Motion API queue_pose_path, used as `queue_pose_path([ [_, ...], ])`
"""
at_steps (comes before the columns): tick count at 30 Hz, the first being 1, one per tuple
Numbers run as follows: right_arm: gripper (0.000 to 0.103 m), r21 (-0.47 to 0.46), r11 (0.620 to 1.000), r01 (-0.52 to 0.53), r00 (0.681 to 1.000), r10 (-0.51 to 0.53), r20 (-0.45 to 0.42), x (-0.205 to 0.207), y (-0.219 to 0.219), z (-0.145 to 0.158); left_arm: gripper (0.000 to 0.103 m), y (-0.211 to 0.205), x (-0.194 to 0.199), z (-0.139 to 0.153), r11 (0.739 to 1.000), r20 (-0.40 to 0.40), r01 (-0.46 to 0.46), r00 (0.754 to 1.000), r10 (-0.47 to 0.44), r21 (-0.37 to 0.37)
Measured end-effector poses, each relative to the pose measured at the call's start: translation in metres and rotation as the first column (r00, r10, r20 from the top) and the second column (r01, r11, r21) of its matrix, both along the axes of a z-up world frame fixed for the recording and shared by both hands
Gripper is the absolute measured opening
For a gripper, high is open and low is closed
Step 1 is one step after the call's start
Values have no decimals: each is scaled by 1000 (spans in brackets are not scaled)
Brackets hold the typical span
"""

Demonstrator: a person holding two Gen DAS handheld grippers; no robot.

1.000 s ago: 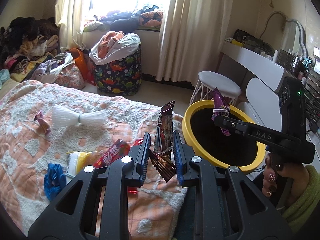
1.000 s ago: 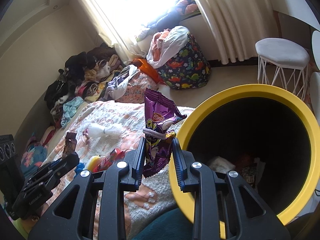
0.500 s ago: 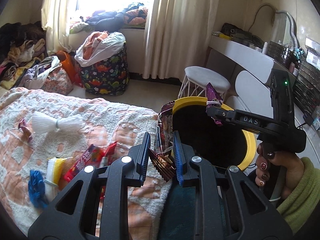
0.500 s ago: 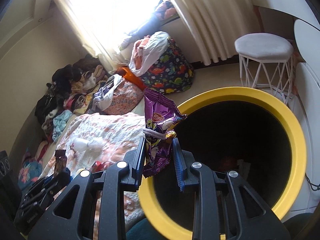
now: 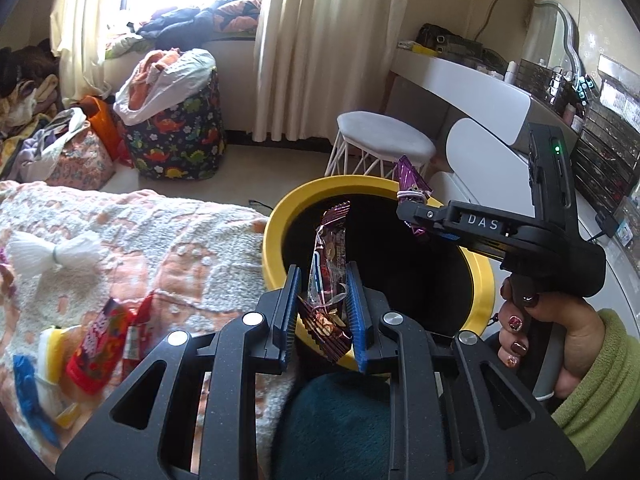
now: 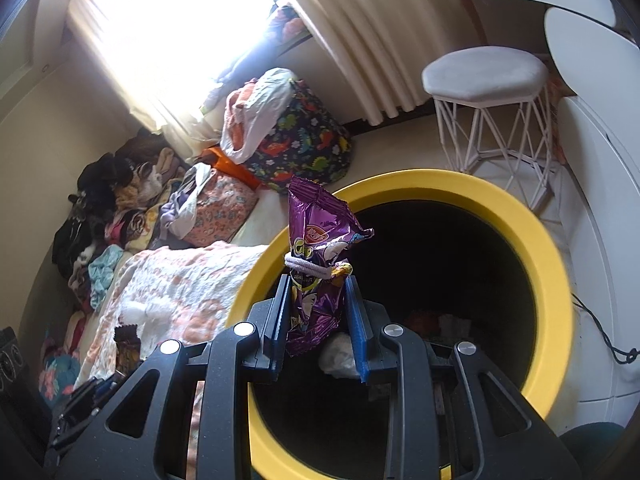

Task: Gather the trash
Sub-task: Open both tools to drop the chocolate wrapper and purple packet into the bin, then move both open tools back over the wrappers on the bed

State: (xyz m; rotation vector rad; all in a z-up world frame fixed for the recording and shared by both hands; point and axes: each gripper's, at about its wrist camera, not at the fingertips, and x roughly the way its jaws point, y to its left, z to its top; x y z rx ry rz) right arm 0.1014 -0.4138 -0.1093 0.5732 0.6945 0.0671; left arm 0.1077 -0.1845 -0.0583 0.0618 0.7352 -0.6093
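Two wrappers are up in the air right now, one in each of my claws. My left gripper is clenched on a brown snack wrapper, pinched low down so its crimped top stands upright over the near-left edge of the yellow-rimmed bin. My right gripper is clamped on a purple snack bag with a pale elastic band around its middle; in its own view the bag hangs over the left part of the bin's mouth.

Both pieces look like thin crinkly foil: almost weightless, soft, slippery, likely to flutter rather than drop straight. I judge a pinch across the flat body, as I have it, the safest hold; the edges would slide out. Letting go well over the dark opening matters, since a light wrapper could catch the rim or drift onto the blanket.

Inside the bin some earlier rubbish shows dimly at the bottom. On the blanket to the left lie a red packet, a yellow-and-white wrapper, a blue scrap and a tied white bundle, so plenty remains. Far off stand a white stool and a dinosaur-print bag.
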Motion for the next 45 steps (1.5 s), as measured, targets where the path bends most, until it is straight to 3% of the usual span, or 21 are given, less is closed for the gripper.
queue_pose_path([
  [9, 27, 29, 998, 58, 998, -57, -25, -1, -24, -7, 17, -24, 17, -21, 1000, -70, 20, 997, -19, 5],
  [13, 29, 31, 997, 75, 997, -73, -35, -2, -29, -8, 22, -28, 27, -26, 1000, -91, 10, 996, -10, -3],
  [17, 44, 31, 995, 91, 995, -89, -41, -3, -31, -9, 48, -26, 30, -28, 1000, -94, -13, 995, 11, -20],
  [19, 47, 25, 995, 93, 995, -92, -43, -3, -30, -8, 75, -22, 27, -25, 1000, -66, -25, 998, 24, -16],
  [23, 51, 11, 997, 82, 996, -82, -33, -3, -23, -3, 91, -11, 19, -18, 998, -16, -64, 998, 64, -9],
  [34, 54, -37, 999, -6, 1000, 7, 24, -4, 13, 16, 92, 40, 3, 3, 980, 86, -200, 976, 199, -4],
  [45, 54, -94, 988, -119, 991, 124, 55, -5, 60, 29, 92, 89, 2, 11, 950, 86, -311, 946, 313, -45],
])
